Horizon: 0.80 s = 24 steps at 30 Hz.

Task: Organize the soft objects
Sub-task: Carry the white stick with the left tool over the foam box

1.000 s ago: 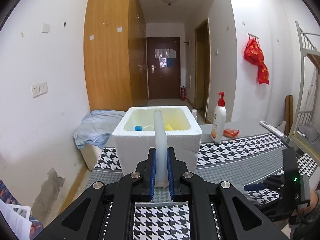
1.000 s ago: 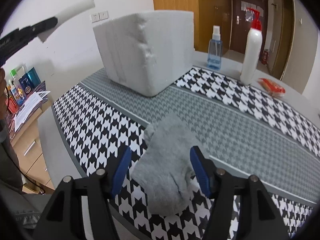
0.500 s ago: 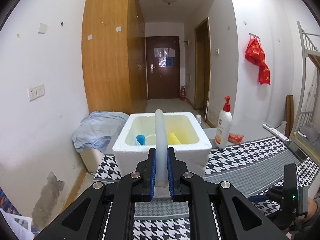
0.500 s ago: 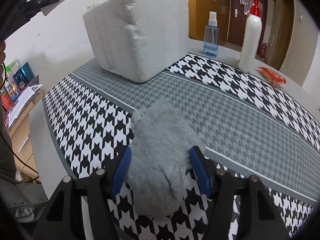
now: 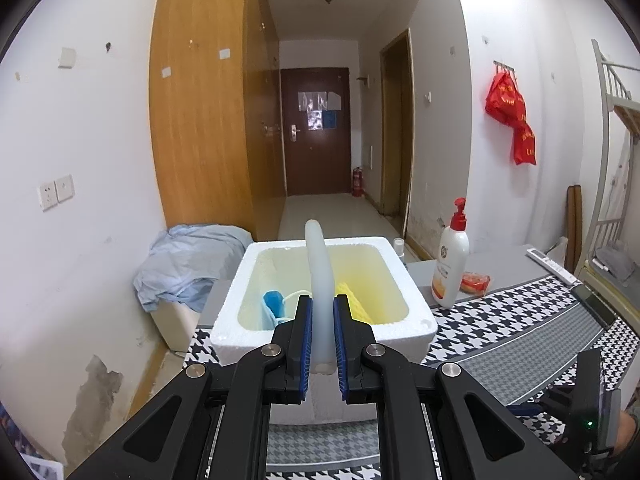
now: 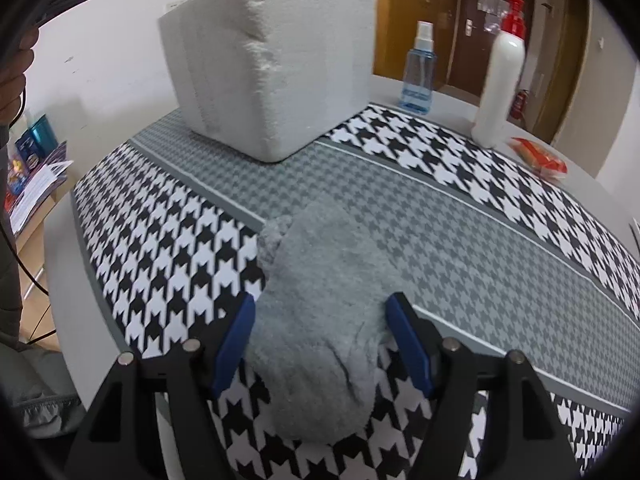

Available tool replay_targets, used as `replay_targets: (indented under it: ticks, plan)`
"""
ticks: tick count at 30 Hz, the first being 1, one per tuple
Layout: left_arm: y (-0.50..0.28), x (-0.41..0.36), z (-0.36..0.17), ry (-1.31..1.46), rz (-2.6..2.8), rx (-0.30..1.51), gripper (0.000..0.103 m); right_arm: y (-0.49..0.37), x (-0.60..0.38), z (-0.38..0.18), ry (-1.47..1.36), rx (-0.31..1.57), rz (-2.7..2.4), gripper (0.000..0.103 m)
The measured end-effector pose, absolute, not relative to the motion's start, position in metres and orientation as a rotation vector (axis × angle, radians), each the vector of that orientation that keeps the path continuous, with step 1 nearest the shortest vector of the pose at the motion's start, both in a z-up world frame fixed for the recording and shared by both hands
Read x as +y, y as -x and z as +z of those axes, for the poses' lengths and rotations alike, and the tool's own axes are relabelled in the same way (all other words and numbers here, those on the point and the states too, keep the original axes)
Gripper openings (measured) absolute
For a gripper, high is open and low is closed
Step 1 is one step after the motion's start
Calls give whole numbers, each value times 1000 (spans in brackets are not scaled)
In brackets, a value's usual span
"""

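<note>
Since a second ago the left gripper [image 5: 321, 334] has risen and come nearer the foam box [image 5: 420, 316], so its open top now fills the lower centre of the left wrist view, where before mostly the front wall showed. Over the same second the right gripper [image 6: 323, 340] has dropped closer to the grey cloth [image 6: 320, 320], which now looks larger between its fingers.

The left gripper is clamped on a pale foam tube [image 5: 319, 276]. The tube's long axis runs straight forward from the fingers, up the middle of the frame, and its free end reaches across the box opening toward the far rim. Inside the box a blue item [image 5: 273, 303] lies left of the tube and a yellow one [image 5: 354, 300] right of it. By my judgement the tube is already lined up over the opening, so the coming move turns on lowering the tip and letting go.

The right gripper stands wide apart, one blue pad on each side of the grey cloth, which lies on the houndstooth mat [image 6: 480, 240] on the desk [image 6: 452, 98] at the lower centre of the right wrist view. I cannot tell whether the pads touch the cloth. The cloth's length runs away from the gripper toward the box [image 6: 272, 76], which sits in the upper left of that view. A lotion bottle [image 6: 496, 92] and a spray bottle [image 6: 418, 76] stand at the upper right, well apart from the cloth.
</note>
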<state>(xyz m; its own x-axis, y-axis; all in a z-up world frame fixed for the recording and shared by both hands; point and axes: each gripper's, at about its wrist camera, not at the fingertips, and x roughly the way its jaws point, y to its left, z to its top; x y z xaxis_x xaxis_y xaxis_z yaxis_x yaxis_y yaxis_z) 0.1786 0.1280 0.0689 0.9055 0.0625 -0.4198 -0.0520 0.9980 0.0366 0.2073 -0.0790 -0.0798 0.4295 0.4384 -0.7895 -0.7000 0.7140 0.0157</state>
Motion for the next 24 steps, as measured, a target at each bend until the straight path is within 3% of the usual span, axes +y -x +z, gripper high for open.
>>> replay_targets:
  ticks: [6, 12, 16, 24]
  plan:
    - [-188, 128, 64, -32, 56, 449, 12, -212, -80, -79, 331, 866, 708, 66]
    - [-203, 133, 63, -37, 44, 469, 12, -219, -86, -79, 315, 860, 679, 47]
    - [-216, 138, 63, -31, 37, 487, 12, -222, -88, -79, 319, 852, 659, 15]
    - [-239, 139, 59, -44, 33, 525, 12, -227, -93, -80, 286, 859, 673, 13]
